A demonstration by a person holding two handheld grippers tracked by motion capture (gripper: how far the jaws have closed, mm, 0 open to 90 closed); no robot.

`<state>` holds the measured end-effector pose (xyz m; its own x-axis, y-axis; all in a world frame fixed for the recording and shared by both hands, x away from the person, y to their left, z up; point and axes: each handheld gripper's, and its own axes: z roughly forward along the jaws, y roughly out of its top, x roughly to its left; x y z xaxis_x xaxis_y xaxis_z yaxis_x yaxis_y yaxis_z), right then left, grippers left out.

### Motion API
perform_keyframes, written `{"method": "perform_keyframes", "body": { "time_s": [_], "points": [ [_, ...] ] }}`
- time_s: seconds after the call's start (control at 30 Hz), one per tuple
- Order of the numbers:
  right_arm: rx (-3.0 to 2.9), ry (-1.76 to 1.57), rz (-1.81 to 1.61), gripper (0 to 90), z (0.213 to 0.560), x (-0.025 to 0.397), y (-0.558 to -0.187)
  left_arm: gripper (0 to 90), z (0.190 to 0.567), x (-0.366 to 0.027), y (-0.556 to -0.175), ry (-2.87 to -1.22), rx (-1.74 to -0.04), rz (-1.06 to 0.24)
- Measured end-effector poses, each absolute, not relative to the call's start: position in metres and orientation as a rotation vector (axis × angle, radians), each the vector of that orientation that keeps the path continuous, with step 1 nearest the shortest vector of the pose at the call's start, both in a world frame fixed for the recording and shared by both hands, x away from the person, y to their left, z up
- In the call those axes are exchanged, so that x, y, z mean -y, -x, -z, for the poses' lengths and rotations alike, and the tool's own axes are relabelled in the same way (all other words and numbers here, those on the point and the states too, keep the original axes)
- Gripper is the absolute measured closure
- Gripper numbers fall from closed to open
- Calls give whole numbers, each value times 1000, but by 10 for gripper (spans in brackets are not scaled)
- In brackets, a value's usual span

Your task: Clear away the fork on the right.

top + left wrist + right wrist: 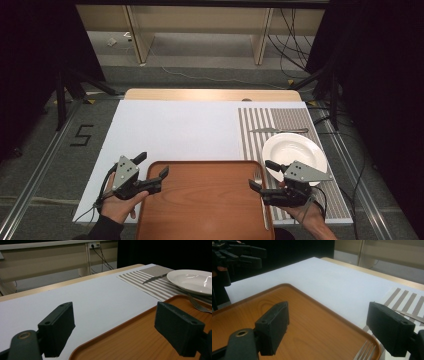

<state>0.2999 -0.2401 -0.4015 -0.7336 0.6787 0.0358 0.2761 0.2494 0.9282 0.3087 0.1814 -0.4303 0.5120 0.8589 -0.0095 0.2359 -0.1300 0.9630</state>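
A brown wooden tray (pixel 205 205) lies at the table's near edge. My left gripper (pixel 153 165) is open over the tray's far left corner (pixel 140 340). My right gripper (pixel 260 174) is open over its far right corner (pixel 287 315), with nothing between the jaws. A fork (pixel 262 200) lies along the tray's right edge, its tines (pixel 364 353) just under the right gripper. A white plate (pixel 294 150) rests on a striped placemat (pixel 280 117), and a knife (pixel 277 130) lies beyond it. The left gripper view shows the plate (pixel 192 281), knife (pixel 153 278) and fork (pixel 198 306).
A white sheet (pixel 175 130) covers most of the table, with a wooden strip (pixel 210 94) at the far edge. Cables and stand legs (pixel 70 90) sit on the floor around it. The left gripper (pixel 249 255) appears far off in the right gripper view.
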Motion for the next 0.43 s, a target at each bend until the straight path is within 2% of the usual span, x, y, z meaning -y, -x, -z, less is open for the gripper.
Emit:
{"method": "perform_keyframes", "body": {
  "time_s": [0.43],
  "points": [
    [-2138,-864,-1482,188,400,241,-301,160,430,-181,-309,-1651,-946,-708]
  ]
}}
